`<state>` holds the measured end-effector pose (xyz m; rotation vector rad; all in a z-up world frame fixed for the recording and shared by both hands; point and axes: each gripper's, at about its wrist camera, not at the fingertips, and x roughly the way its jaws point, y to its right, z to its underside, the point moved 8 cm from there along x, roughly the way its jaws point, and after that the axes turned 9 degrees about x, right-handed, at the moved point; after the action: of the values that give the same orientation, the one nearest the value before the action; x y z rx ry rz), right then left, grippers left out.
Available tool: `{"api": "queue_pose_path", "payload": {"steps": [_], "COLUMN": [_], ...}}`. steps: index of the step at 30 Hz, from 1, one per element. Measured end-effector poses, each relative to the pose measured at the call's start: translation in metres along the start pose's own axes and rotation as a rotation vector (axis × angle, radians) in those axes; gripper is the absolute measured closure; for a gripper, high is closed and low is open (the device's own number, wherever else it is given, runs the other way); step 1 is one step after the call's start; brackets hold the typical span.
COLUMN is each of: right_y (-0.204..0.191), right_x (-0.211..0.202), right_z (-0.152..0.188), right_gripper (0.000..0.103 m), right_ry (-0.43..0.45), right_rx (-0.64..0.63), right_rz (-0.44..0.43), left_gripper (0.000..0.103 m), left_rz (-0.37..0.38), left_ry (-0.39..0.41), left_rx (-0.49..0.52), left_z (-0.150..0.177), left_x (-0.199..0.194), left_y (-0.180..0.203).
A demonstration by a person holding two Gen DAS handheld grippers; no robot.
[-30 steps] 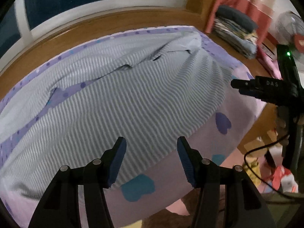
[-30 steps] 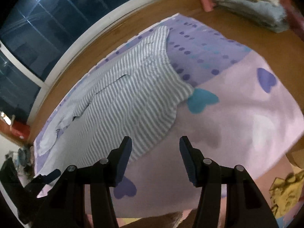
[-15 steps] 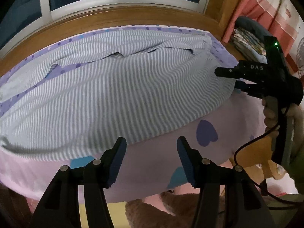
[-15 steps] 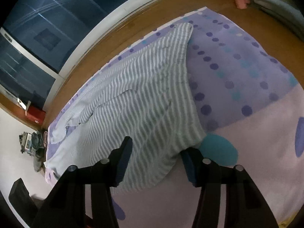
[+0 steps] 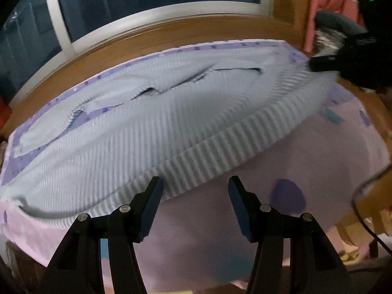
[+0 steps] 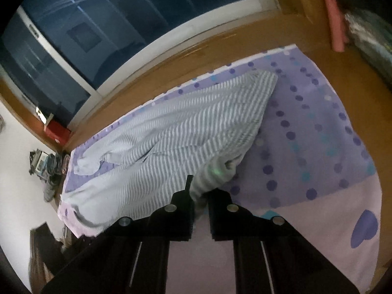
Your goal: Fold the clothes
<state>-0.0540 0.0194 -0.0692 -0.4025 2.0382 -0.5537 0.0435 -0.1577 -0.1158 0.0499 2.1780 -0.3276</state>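
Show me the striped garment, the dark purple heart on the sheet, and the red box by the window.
striped garment (image 5: 152,132): left wrist view, middle of fabric.
purple heart (image 6: 363,229): right wrist view, heart's centre.
red box (image 6: 57,132): right wrist view, its side.

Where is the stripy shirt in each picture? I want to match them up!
Left wrist view: the stripy shirt spreads across the middle, its hem just beyond the open left gripper.
Right wrist view: the shirt fills the centre-left, its near corner bunched between the closing jaws of the right gripper.
Shared landmark: the purple dotted band of the sheet beside the shirt.
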Motion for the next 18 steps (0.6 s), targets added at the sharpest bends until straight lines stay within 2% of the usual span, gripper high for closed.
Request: {"api": "queue_pose_path", "payload": {"steps": [1, 4, 6, 9, 14, 18], "right_y": [0.000, 0.003, 0.007, 0.015, 0.033, 0.060], "right_x": [0.000, 0.000, -0.004, -0.021, -0.065, -0.083], "right_z": [0.001, 0.005, 0.005, 0.001, 0.000, 0.012], "right_gripper": [0.095, 0.097, 0.098, 0.098, 0.098, 0.098], "right_ry": [0.001, 0.011, 0.022, 0.062, 0.139, 0.143], "right_rx": [-0.006, -0.012, -0.001, -0.001, -0.030, -0.057], "right_rz": [0.003, 0.018, 0.021, 0.033, 0.079, 0.170], "left_gripper": [0.049, 0.091, 0.098, 0.100, 0.100, 0.100], "left_rz": [-0.023, -0.071, -0.056, 0.009, 0.181, 0.289], "left_ry": [-0.005, -0.020, -0.021, -0.003, 0.001, -0.009], "left_rx": [0.005, 0.036, 0.069, 0.124, 0.160, 0.194], "left_z": [-0.002, -0.007, -0.012, -0.018, -0.016, -0.013], "left_x": [0.003, 0.007, 0.001, -0.025, -0.063, -0.077], "left_y": [-0.003, -0.010, -0.008, 0.007, 0.043, 0.073]}}
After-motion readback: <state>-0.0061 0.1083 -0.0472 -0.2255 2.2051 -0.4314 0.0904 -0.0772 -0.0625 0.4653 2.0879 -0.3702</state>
